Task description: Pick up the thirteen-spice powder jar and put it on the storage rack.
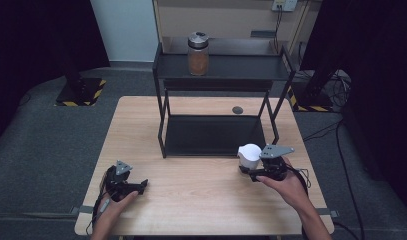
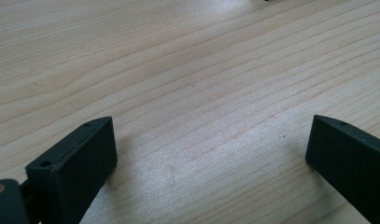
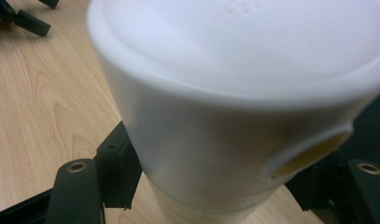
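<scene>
A white lidded container (image 1: 249,155) hangs just above the wooden table (image 1: 201,200), in front of the black rack's right leg. My right gripper (image 1: 252,169) is shut on its lower body. In the right gripper view the container (image 3: 225,93) looms close between the black jaws, and a round hole with a yellowish inside shows on its right side. My left gripper (image 1: 141,186) rests low at the table's front left. Its jaws stand wide open over bare wood (image 2: 201,93), with nothing between them.
A black two-tier rack (image 1: 216,75) stands at the back half of the table. A glass jar (image 1: 198,54) with brown contents and a metal lid sits on its top shelf. Its lower tray (image 1: 213,135) is bare. A small dark disc (image 1: 237,109) lies behind it.
</scene>
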`<state>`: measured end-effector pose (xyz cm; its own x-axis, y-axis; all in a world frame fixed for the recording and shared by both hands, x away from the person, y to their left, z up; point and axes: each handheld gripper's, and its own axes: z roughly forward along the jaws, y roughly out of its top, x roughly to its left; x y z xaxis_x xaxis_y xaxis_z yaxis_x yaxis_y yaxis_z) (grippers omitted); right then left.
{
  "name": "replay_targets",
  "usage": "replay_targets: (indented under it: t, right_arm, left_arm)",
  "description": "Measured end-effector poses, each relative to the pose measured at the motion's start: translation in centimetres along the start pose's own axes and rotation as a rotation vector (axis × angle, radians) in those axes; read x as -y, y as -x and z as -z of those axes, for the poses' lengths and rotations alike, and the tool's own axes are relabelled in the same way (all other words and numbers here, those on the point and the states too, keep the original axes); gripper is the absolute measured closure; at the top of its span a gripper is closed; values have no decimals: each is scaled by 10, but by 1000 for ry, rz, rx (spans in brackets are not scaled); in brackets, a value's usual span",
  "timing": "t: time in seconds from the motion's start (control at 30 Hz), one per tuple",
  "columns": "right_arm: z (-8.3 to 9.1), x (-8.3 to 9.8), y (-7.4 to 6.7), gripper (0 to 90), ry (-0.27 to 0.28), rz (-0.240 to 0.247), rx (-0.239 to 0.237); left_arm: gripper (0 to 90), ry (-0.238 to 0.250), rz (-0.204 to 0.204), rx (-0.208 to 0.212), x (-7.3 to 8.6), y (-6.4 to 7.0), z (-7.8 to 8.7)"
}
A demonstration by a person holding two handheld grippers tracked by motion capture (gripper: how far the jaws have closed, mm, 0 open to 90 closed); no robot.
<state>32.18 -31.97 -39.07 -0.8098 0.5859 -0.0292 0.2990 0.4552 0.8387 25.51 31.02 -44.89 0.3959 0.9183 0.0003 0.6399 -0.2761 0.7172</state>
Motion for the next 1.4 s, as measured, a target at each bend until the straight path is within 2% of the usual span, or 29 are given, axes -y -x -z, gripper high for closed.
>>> replay_targets:
  t: [0.13, 0.67, 0.97, 1.4]
  right_arm:
    - [0, -14, 6, 316, 2, 9, -4]
    - [4, -54, 24, 316, 19, 35, -10]
    - [16, -80, 34, 316, 25, 37, -1]
    - [36, -109, 42, 316, 37, 46, -2]
  left_arm:
    - [5, 0, 0, 1, 0, 0, 0]
    - [4, 0, -1, 1, 0, 0, 0]
    - [0, -3, -3, 3, -1, -1, 0]
    - [0, -4, -3, 3, -1, -1, -1]
